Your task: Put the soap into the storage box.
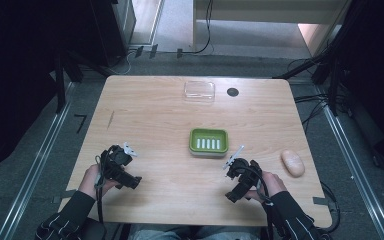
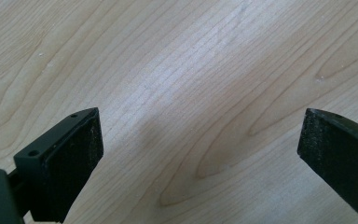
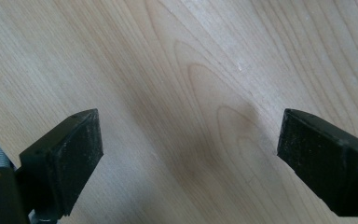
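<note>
A green soap dish (image 1: pixel 208 140) with white ribs sits at the middle of the wooden table (image 1: pixel 150 115). A pale oval soap bar (image 1: pixel 293 163) lies at the right, near the table's edge. A clear plastic lid or box (image 1: pixel 199 91) rests at the far side. My left gripper (image 1: pixel 122 167) is held low at the front left, and in the left gripper view my left gripper (image 2: pixel 200 140) stands open over bare wood. My right gripper (image 1: pixel 240 176) is at the front right, just below the dish; in the right gripper view my right gripper (image 3: pixel 189 137) is open with nothing between its jaws.
A small dark round disc (image 1: pixel 233 92) lies beside the clear lid at the far edge. A thin pencil-like mark (image 1: pixel 111 119) shows on the table's left part. Cables (image 1: pixel 205 35) run over the floor behind the table.
</note>
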`<state>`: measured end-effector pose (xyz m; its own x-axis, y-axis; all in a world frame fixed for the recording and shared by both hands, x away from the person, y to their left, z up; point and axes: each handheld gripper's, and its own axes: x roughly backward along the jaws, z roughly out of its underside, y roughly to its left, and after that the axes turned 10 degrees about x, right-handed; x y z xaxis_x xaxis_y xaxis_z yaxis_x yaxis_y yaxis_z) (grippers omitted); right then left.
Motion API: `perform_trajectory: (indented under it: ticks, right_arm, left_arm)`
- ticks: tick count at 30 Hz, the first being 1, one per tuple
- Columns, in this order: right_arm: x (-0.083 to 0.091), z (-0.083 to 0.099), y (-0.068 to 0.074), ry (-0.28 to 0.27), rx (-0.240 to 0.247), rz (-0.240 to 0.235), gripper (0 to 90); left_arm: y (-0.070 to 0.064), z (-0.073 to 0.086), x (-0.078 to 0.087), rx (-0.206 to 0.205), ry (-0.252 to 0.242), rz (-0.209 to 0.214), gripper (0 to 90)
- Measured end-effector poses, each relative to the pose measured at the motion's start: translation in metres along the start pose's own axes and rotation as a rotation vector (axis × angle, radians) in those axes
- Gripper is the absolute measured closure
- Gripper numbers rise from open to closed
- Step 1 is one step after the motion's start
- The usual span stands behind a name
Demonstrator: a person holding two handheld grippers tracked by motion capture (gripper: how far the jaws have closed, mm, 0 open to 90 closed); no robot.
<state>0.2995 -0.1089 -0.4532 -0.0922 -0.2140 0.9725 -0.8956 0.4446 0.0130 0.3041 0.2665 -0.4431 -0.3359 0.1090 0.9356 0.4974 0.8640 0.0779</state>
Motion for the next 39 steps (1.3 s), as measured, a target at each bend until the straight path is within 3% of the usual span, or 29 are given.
perform_trajectory:
  ticks: [7, 28, 39]
  right_arm:
    - [0.003, 0.003, -0.001, 0.007, -0.034, 0.016, 7.3]
    - [0.011, 0.009, -0.008, 0.006, -0.066, 0.057, 7.2]
    - [0.02, 0.023, -0.018, -0.011, -0.135, 0.082, 7.2]
  left_arm:
    - [-0.001, 0.0, 0.002, -0.004, -0.002, -0.001, 0.5]
    - [0.002, 0.003, 0.002, 0.006, -0.003, -0.004, 0.6]
    - [0.0, 0.002, 0.001, 0.001, -0.004, -0.001, 0.5]
